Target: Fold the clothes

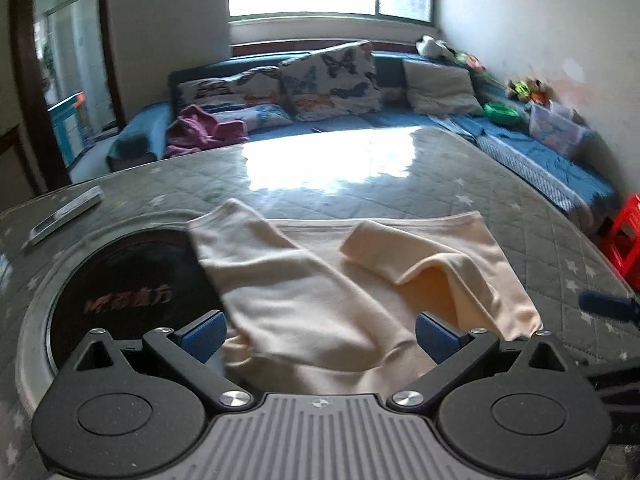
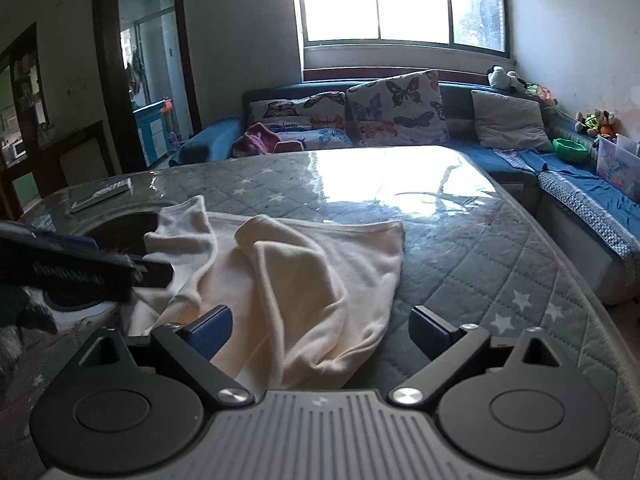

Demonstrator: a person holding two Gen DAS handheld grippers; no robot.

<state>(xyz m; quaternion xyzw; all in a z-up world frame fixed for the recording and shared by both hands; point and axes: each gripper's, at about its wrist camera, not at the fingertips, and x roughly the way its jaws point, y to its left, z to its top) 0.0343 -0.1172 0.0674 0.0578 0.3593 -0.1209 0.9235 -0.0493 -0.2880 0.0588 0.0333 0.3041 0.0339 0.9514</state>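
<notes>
Cream garment [image 1: 320, 280] on quilted star-patterned table [image 1: 500, 208], blue sofa [image 1: 400, 120] behind; both grippers' jaws apart, empty.

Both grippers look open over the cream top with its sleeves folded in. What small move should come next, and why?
Probably lower both and pinch the near edge of the cream top: the left gripper and right gripper hang open, holding nothing, and both sleeves already lie folded inward.
</notes>
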